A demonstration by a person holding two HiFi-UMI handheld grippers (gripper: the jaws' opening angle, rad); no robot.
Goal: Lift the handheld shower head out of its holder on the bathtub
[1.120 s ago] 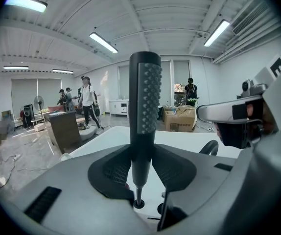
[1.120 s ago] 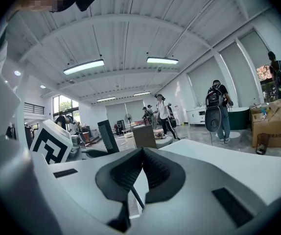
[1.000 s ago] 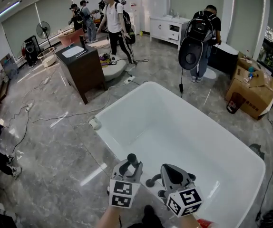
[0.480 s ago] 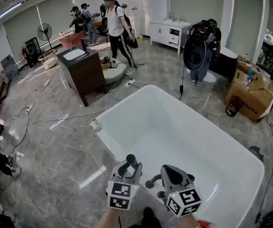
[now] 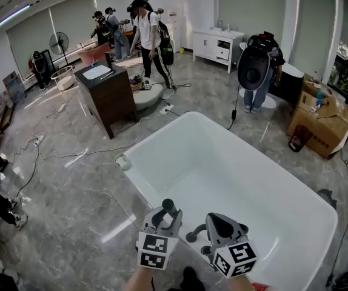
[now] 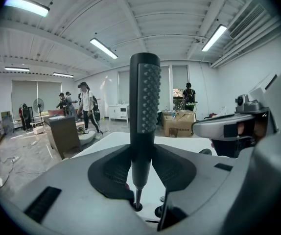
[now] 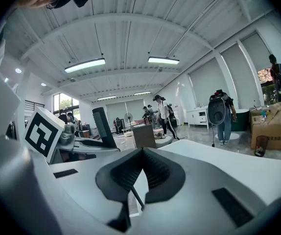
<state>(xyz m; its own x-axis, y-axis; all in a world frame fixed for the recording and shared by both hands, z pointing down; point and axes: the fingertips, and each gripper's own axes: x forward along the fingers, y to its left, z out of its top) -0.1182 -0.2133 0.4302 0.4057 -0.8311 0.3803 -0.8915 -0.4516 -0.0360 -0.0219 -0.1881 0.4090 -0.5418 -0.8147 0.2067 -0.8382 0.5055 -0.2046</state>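
Black nubbed shower head [image 6: 145, 97] upright, clamped between the left gripper's [image 6: 141, 160] jaws, its thin stem reaching down to the white bathtub's [image 5: 222, 168] near rim, right gripper [image 7: 141, 153] beside it, jaws pressed together.

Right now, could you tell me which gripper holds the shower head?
The left gripper: the black shower head stands upright in its grip; the right gripper is empty.

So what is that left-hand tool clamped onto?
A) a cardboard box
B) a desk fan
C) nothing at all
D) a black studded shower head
D: in the left gripper view, the jaws of the left gripper press on both sides of the black handheld shower head, which stands upright between them.
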